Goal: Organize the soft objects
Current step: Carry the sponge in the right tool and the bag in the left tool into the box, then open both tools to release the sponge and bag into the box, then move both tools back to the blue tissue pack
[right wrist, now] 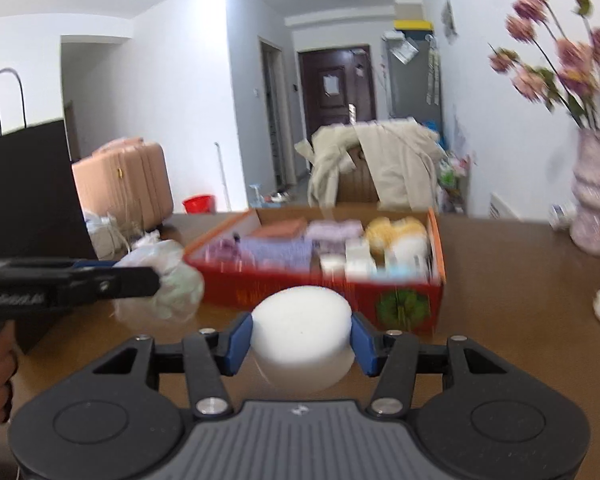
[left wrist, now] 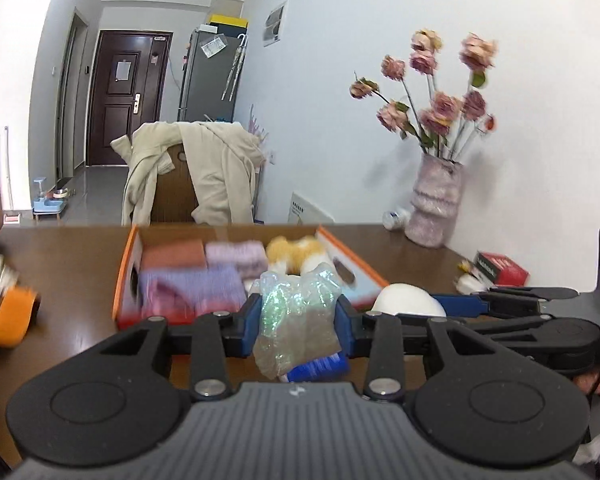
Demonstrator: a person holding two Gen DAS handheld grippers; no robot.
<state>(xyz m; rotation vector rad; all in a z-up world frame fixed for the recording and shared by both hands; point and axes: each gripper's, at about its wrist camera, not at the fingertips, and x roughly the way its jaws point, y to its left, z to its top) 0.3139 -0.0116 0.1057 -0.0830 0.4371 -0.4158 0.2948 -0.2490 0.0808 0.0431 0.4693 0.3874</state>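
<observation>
Pinching crinkly plastic bag (left wrist: pixel 298 312) between left claw (left wrist: pixel 298 320) pads; right claw (right wrist: pixel 302 338) pinching white foam puck (right wrist: pixel 302 332).

A brown wooden table (right wrist: pixel 500 280) is being occupied by an open red box (right wrist: pixel 316 284), a pink vase (left wrist: pixel 436 208), a small red carton (left wrist: pixel 500 268) and an orange object (left wrist: pixel 8 320).

A vase (left wrist: pixel 436 204) of pink flowers (left wrist: pixel 436 88) stands at two o'clock; a coat-draped chair (left wrist: pixel 188 176) at twelve.
</observation>
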